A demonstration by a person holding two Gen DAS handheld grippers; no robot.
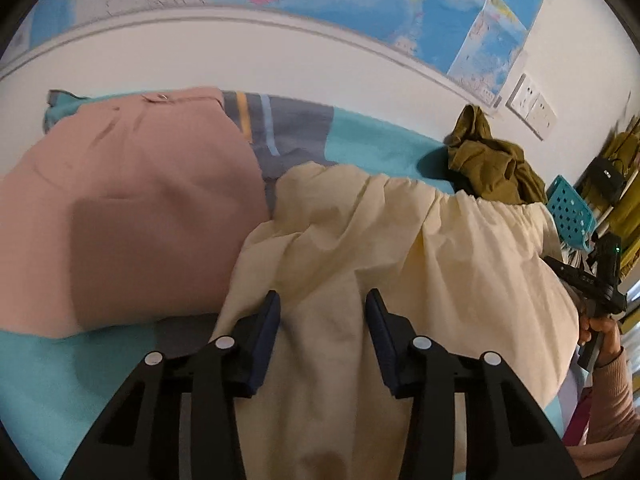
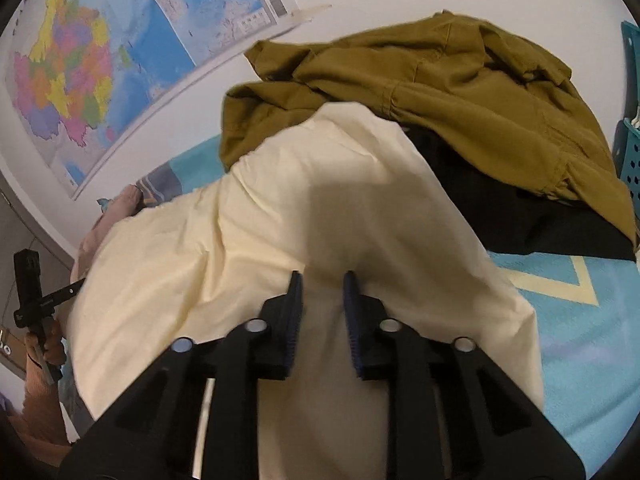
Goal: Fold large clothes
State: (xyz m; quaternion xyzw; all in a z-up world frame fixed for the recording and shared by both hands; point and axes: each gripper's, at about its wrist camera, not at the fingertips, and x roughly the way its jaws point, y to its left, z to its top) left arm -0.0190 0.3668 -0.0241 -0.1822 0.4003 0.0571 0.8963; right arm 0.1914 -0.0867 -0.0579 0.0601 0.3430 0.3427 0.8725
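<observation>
A: Cream cloth (image 1: 352, 248)?
B: Spread over the bed (image 1: 52, 392), on the teal sheet. In the left view, lying across, long axis side to side; gathered far edge running toward the right, near edge draped down toward the camera. Cannot tell which end is which.

A: Left gripper (image 1: 323, 304)?
B: Jaws apart, hanging over the near part of the cloth. Fabric showing in the gap; pads not pressing on it.

A: Right gripper (image 2: 322, 280)?
B: Also apart, gap narrower. Cream fabric between and below the fingers, nothing pinched. Seen from the left view only as a black frame at the cloth's right end, held by a hand (image 1: 600, 332) in a pink sleeve.

A: From the right view?
B: Cloth stretching off to the left, bulging in the middle, shadowed just ahead of the gripper. Far-left end meeting the other hand (image 2: 48, 344) and its black handle.

A: Around it?
B: Pink garment (image 1: 132, 216) just left of it, flat, touching or slightly under the cream edge. Olive garment (image 2: 420, 92) crumpled beyond the right end, against the wall, over something black (image 2: 520, 216). Teal basket (image 1: 570, 210) near the olive heap. Map (image 2: 68, 80) on the wall (image 1: 240, 64) behind.
</observation>
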